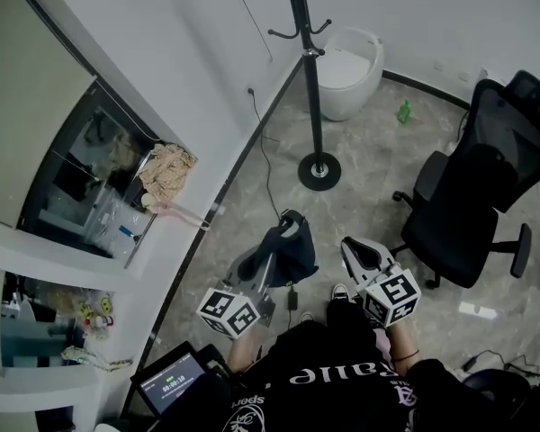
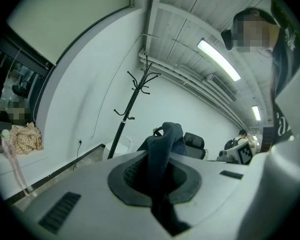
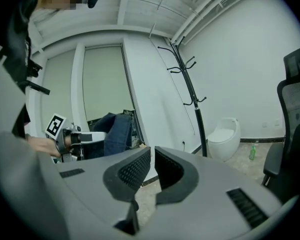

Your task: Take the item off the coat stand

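One dark garment is being held clear of the floor, pinched in the closed jaws of the left gripper, well apart from the coat stand. The stand's hooks are being shown bare, so removal is being judged as done, with at most a setting-down left. The right gripper is being carried empty, its jaws narrowed to a slit. An office chair is being shown towards the floor's right edge, and a white tub and green bottle along its far edge. Nothing is being seen blocking the way.
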Tool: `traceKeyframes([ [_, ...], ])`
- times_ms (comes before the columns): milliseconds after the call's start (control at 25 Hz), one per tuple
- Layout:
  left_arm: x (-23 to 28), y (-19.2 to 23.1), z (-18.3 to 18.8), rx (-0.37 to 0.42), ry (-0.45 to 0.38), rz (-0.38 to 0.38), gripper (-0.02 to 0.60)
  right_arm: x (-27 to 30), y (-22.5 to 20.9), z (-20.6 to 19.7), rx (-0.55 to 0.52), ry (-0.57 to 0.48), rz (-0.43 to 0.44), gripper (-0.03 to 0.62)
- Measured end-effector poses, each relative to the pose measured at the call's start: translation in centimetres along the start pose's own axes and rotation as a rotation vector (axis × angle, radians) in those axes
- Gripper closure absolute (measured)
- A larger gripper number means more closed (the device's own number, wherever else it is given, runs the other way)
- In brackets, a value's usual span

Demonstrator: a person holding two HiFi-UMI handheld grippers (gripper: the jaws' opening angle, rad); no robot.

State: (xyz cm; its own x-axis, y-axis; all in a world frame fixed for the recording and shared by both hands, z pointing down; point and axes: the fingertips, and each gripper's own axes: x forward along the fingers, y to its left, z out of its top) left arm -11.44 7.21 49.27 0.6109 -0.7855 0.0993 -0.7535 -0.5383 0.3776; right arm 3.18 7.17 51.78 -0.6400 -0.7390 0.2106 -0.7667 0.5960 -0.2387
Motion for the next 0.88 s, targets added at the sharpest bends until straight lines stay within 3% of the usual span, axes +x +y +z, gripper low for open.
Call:
traceKeyframes([
  [360, -3.5, 0.2, -1.2, -0.024, 0.012, -0.053, 0.566, -1.7, 4.7, -1.7, -0.02, -0.002, -0.038, 0.576],
  [880, -5.6, -1.3, -1.7, -0.028, 0.012, -0.082, 0.566, -4.0, 6.5, -2.5, -0.037, -0.01, -0.074, 0.576],
])
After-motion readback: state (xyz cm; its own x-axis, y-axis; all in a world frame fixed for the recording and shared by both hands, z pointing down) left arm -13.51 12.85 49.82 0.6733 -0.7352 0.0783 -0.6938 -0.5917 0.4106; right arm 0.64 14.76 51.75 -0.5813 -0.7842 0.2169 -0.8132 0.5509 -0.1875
